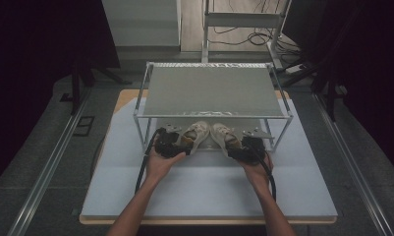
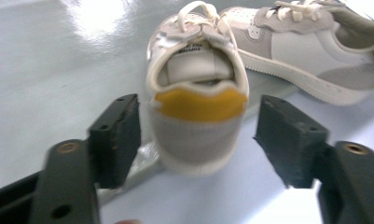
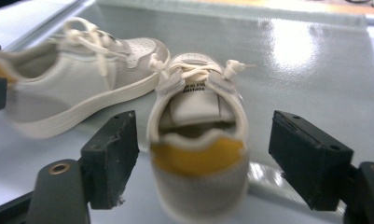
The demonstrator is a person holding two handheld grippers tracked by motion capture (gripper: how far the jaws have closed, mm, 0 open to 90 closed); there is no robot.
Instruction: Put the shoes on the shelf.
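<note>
Left gripper (image 2: 196, 140) spread around left sneaker (image 2: 196, 93) heel, right gripper (image 3: 203, 158) likewise, right sneaker (image 3: 198, 140)

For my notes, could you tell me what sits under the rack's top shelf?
Under the rack's top shelf, two shoes show heel ends outward; the shelf covers their toes.

A lab or test studio: black curtains (image 1: 42, 44) hang left and right, cables (image 1: 243, 37) trail on the far floor, metal rails (image 1: 47, 169) flank the desk (image 1: 209, 196).
</note>
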